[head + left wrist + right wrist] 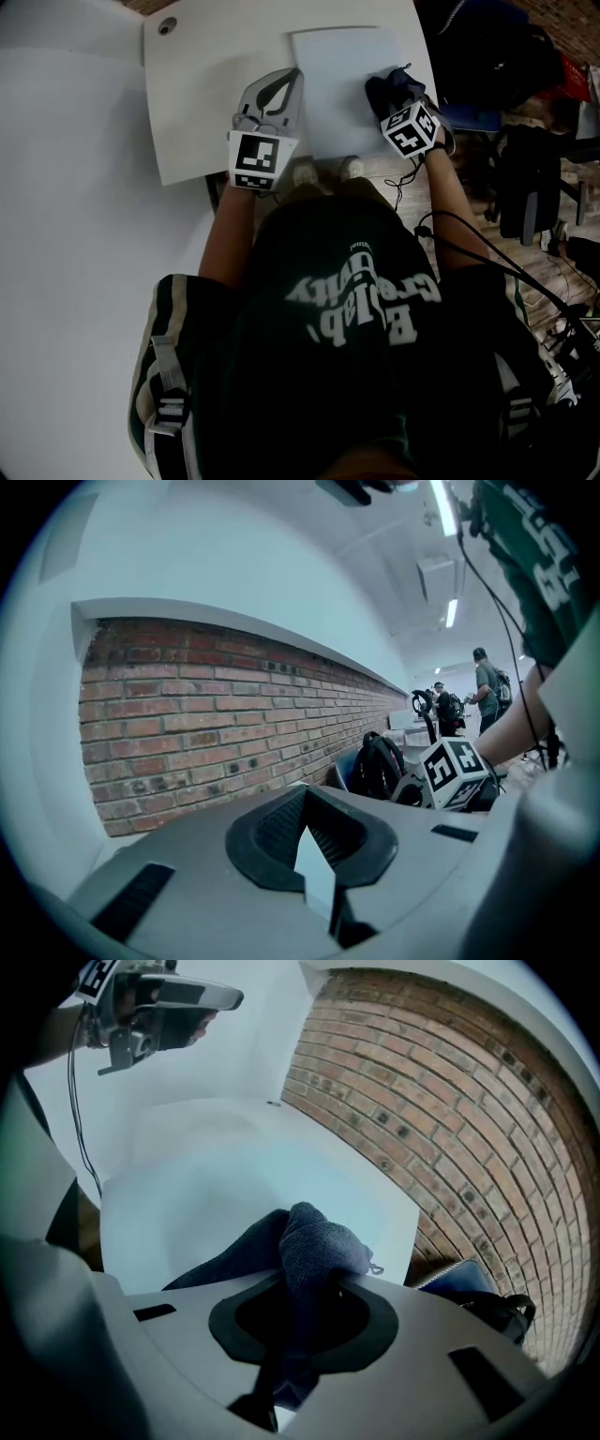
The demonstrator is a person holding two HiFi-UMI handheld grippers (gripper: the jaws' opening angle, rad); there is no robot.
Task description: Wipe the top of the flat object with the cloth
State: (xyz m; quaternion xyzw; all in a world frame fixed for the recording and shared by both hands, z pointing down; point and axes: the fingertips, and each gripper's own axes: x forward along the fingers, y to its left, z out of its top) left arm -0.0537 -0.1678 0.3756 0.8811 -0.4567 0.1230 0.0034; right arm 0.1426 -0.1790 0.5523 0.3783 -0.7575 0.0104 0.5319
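Nearest, left tool: clenched on a white sliver, judged to be the left edge of the flat object, so that sliding is checked. Right tool: clamped on the dark cloth, which is bunched on the flat object's right part. Unwiped room is left leftward and beyond. Table: the flat object is carried near its right edge, where overrun is risked.

Left tool is pointing toward a brick wall, jaws sitting together, with a pale wedge showing through their dark opening. Right tool is showing its marker cube at right, just beside a dark backpack. People are standing far back.
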